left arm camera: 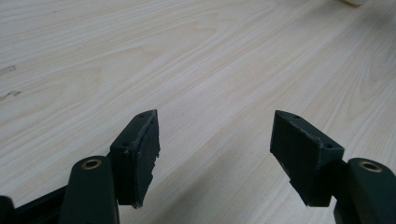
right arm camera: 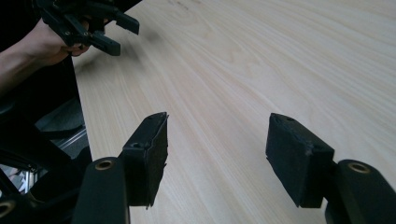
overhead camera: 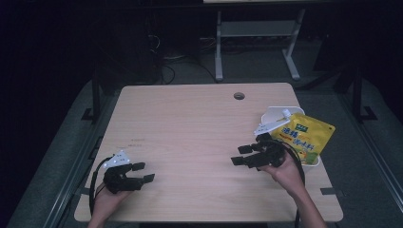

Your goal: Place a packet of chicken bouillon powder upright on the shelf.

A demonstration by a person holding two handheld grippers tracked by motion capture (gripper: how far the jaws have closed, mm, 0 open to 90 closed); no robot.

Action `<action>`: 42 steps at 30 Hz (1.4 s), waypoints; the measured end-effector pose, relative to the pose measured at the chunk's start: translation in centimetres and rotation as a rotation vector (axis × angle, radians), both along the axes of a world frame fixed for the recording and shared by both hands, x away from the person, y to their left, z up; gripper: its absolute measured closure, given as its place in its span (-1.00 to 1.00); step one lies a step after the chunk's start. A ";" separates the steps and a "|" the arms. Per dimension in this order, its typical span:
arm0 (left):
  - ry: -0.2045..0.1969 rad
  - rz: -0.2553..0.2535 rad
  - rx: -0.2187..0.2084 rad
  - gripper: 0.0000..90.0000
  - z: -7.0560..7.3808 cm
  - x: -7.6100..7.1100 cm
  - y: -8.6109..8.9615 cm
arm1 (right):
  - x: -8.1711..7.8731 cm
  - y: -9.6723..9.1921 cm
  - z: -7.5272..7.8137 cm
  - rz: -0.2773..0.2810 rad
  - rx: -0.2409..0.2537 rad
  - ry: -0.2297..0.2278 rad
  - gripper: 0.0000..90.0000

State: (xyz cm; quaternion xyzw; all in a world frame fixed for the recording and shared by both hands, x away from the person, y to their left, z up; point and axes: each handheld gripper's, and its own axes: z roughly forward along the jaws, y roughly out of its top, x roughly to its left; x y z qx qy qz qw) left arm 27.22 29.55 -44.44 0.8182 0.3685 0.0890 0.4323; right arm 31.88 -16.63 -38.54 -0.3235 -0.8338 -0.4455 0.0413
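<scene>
Two tools are in my hands at the near edge of the table (overhead camera: 190, 128). My left tool (overhead camera: 145, 173) sits low at the near left corner, held in my left hand (overhead camera: 107, 199), its jaws spread wide with nothing between them. In the left gripper view I look along those jaws onto bare pale wood grain, both pads clear of the surface as far as I can tell.

My right tool (overhead camera: 241, 155) is at the near right, gripped by my right hand (overhead camera: 285, 172), pointing left across the table. Its jaws are wide too and hold nothing. In the right gripper view the two black jaws frame bare wood, and farther off at the upper left I see the left tool (right arm camera: 119, 32) with my hand behind it, at the table's edge.

Just beyond my right hand, near the right edge, lies a yellow pouch (overhead camera: 304, 133) with green and dark print and a small white spout at its upper left corner. It rests tilted in a white bowl (overhead camera: 273, 113), part of it hanging past the bowl's rim toward the table's edge. The right tool is near the pouch but I see no contact with it.

Farther back, a round cable hole (overhead camera: 239, 96) sits near the far edge. Past the table the room is dark; a grey frame (overhead camera: 256, 42) stands on the floor.
</scene>
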 end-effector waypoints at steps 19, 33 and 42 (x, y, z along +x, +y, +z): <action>0.002 -0.008 0.011 -0.30 -0.1 0.0 -0.3 | -1.1 3.3 -1.7 0.053 -0.042 0.000 -0.17; 0.001 -0.021 0.015 -0.31 -0.1 -0.1 -0.7 | -2.4 4.3 -4.3 0.028 -0.032 0.001 -0.15; 0.006 -0.035 0.028 -0.31 -0.3 -0.1 -0.9 | -3.1 4.9 -5.2 0.039 -0.033 0.008 -0.18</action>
